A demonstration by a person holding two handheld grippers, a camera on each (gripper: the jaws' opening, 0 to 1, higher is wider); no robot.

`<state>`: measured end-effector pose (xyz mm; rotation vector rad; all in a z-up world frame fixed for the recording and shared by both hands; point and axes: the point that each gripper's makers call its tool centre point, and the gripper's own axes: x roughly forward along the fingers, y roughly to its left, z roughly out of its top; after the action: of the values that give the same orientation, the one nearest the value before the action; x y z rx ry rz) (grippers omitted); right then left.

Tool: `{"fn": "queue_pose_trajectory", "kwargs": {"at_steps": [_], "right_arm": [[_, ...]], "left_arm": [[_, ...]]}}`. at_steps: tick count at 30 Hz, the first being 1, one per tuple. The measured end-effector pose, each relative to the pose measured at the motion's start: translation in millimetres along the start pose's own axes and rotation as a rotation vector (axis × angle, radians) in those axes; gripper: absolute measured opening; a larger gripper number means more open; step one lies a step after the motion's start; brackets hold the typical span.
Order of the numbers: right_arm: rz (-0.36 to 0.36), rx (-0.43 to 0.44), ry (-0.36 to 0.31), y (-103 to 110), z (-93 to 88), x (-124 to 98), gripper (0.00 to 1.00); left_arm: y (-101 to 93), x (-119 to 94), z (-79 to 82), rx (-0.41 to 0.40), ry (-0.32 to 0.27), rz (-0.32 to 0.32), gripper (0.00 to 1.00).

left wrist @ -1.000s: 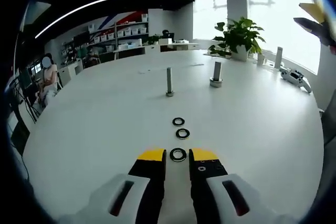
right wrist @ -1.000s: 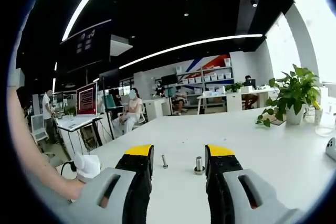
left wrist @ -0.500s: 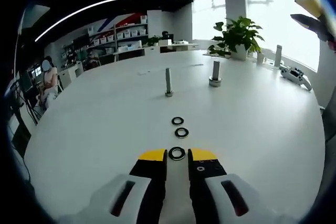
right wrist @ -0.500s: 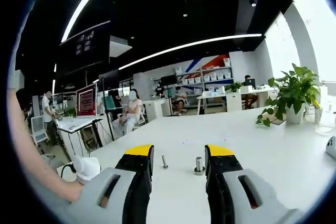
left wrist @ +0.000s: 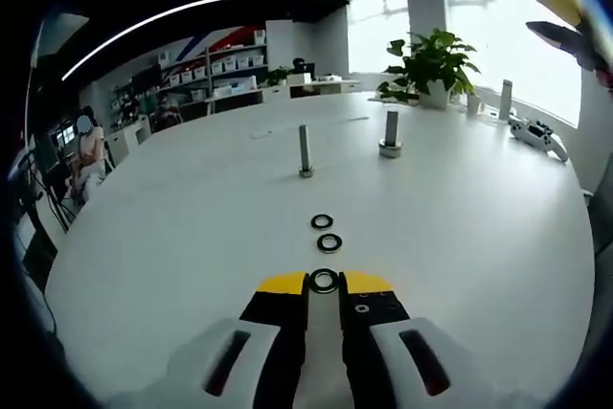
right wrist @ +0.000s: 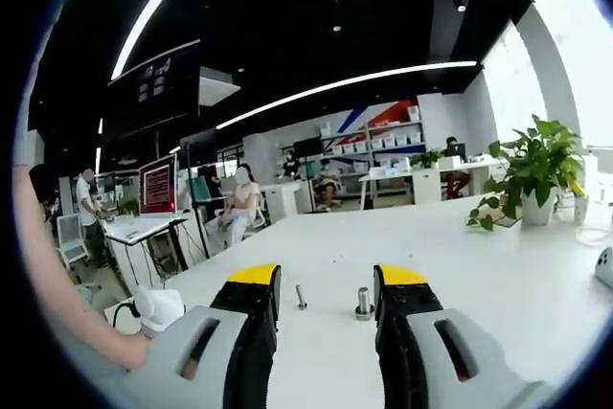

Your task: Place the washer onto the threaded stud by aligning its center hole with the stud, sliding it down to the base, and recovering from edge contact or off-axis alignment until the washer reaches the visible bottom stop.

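Three dark washers lie in a row on the white table point(left wrist: 192, 237). The nearest washer point(left wrist: 324, 281) sits between the yellow tips of my left gripper point(left wrist: 325, 284), whose jaws touch it on both sides. Two more washers point(left wrist: 329, 242) point(left wrist: 322, 221) lie beyond it. Farther off stand a thin threaded stud point(left wrist: 304, 150) and a thicker stud point(left wrist: 390, 133) on a round base. My right gripper point(right wrist: 329, 280) hangs high above the table, open and holding nothing. Between its jaws, small and far away, are the thin stud point(right wrist: 301, 296) and the thicker stud point(right wrist: 363, 303). The right gripper's tips point(left wrist: 565, 31) show at the upper right of the left gripper view.
A white game controller point(left wrist: 536, 136) and a potted plant point(left wrist: 426, 64) sit near the table's far right edge. A person's arm point(right wrist: 57, 304) reaches down at the left of the right gripper view. People sit at desks beyond the table.
My left gripper's jaws have narrowed and moved forward until the nearest washer sits between their tips. The right gripper has stayed still and open.
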<state>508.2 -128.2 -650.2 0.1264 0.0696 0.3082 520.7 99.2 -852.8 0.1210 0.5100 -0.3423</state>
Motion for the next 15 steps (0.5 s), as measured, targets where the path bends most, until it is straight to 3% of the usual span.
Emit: {"fn": "queue_pose_trajectory", "kwargs": {"at_steps": [15], "right_arm": [[0.006,0.001,0.001,1.1,-1.5,0.7,0.41]], "left_arm": [[-2.4,-1.2,0.3,0.007,-0.001,0.002,0.08]]}}
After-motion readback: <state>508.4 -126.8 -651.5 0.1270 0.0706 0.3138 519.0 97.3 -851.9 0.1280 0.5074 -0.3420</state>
